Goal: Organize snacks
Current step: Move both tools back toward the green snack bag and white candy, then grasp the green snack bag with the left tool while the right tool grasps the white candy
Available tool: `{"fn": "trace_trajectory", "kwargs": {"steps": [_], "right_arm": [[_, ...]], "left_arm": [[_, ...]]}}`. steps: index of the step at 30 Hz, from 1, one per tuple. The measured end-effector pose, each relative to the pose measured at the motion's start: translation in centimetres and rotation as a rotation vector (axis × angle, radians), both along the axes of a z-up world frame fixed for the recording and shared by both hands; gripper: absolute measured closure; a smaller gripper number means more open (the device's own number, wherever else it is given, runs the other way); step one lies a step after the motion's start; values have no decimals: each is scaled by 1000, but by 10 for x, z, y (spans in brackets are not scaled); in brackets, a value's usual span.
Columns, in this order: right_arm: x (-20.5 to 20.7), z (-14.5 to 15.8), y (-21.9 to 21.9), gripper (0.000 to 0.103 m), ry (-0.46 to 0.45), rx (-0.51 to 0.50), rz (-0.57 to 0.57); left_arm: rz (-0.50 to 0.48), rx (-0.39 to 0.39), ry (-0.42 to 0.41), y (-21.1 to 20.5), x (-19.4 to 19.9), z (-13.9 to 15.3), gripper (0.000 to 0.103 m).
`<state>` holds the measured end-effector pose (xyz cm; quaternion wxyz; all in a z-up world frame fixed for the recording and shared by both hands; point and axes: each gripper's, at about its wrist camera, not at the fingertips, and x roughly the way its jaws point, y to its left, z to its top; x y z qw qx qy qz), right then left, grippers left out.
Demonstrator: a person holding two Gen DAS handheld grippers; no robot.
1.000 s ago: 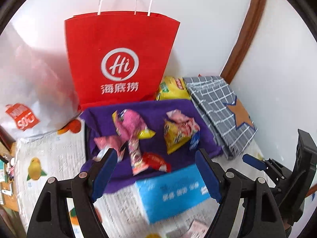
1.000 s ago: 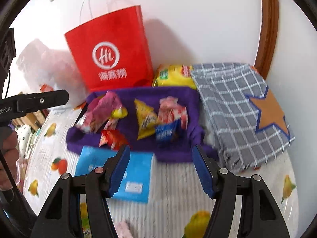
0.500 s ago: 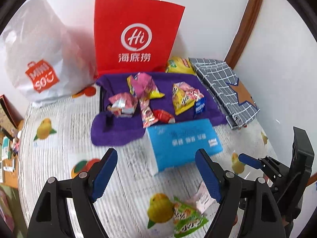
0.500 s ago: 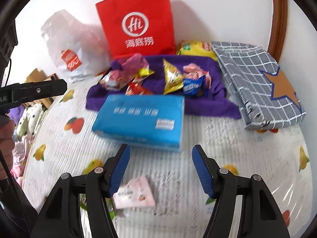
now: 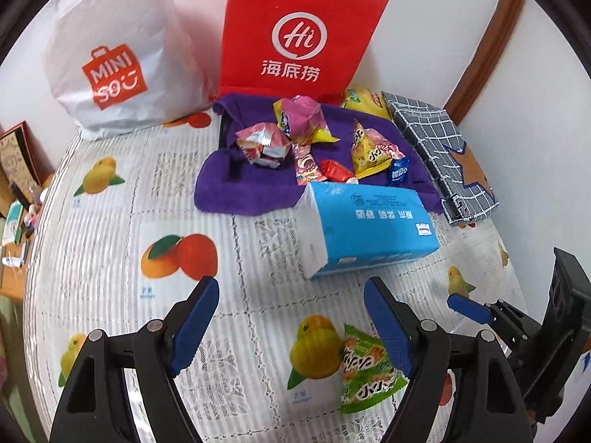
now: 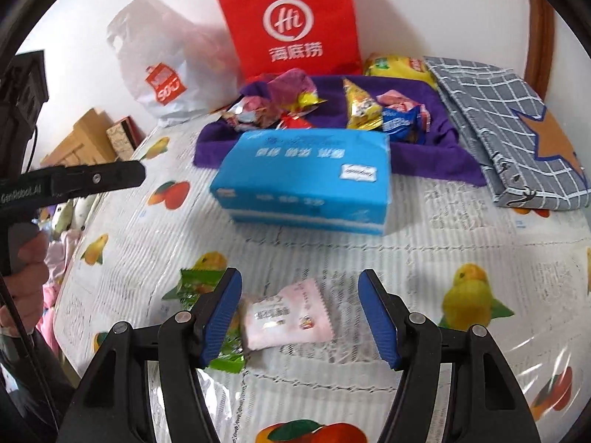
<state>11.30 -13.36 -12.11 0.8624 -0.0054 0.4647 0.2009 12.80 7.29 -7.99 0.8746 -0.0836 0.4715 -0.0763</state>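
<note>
Several bright snack packets (image 5: pixel 317 147) (image 6: pixel 332 107) lie on a purple cloth (image 5: pixel 236 192) (image 6: pixel 436 151) at the back of the table. A green snack packet (image 5: pixel 365 373) (image 6: pixel 195 284) lies near the front, just inside the right finger of my left gripper (image 5: pixel 291 325), which is open and holds nothing. A pink packet (image 6: pixel 288 313) lies flat between the blue pads of my right gripper (image 6: pixel 299 313); the pads stand apart from it, so that gripper is open too. The right gripper (image 5: pixel 469 310) also shows at the right of the left wrist view.
A blue tissue pack (image 5: pixel 369 229) (image 6: pixel 306 181) sits in front of the cloth. A red paper bag (image 5: pixel 295 33) (image 6: pixel 291 22) and a white plastic bag (image 5: pixel 114 51) (image 6: pixel 166 70) stand against the wall. A grey checked folded cloth (image 5: pixel 443 155) (image 6: pixel 509 129) lies at the right.
Both grippers have drawn back from the purple cloth and sunk toward the table's front. The green and pink packets have come into view. Neither gripper's opening has changed.
</note>
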Motion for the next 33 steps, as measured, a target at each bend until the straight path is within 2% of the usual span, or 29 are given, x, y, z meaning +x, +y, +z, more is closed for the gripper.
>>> {"fn": "trace_trajectory", "kwargs": {"steps": [19, 23, 29, 33], "right_arm": [[-11, -15, 19, 38, 2, 27, 95], [-6, -24, 22, 37, -28, -73, 61], [0, -45, 24, 37, 35, -102, 94], [-5, -51, 31, 38, 0, -138, 136]], "left_arm": [[81, -70, 25, 31, -13, -23, 24], [76, -70, 26, 28, -16, -26, 24], [64, -64, 46, 20, -17, -34, 24], [51, -60, 41, 15, -20, -35, 23]]}}
